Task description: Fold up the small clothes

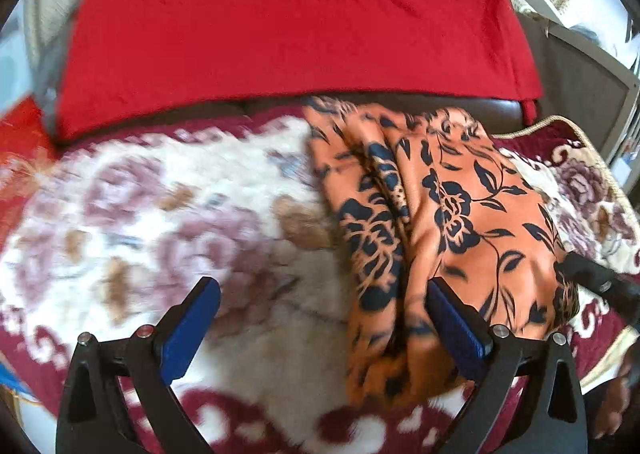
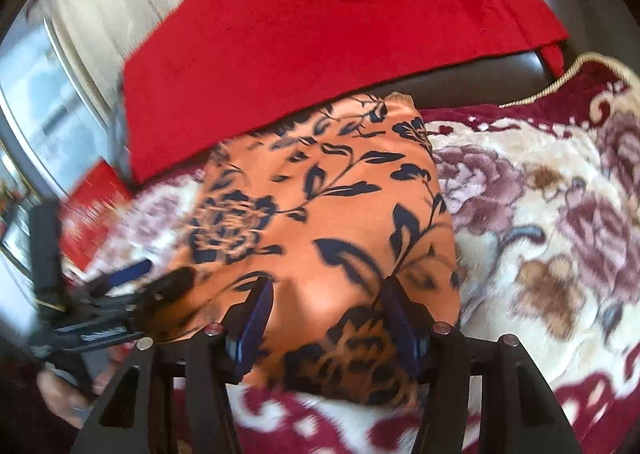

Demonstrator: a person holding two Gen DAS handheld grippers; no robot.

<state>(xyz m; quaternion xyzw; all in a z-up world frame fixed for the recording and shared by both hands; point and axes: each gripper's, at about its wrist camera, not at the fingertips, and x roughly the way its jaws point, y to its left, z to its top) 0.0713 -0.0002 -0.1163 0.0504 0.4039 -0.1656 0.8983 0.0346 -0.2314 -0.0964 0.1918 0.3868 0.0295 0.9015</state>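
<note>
Left gripper, jaws wide apart, hovers at the near left edge of an orange garment with a dark floral print, bunched on a floral blanket. Right gripper, jaws apart, straddles its near end. Beyond lies a red cloth.

Orange garment with dark navy floral print, folded into a bunched, creased stack. Lies on the floral blanket near its back edge.
</note>
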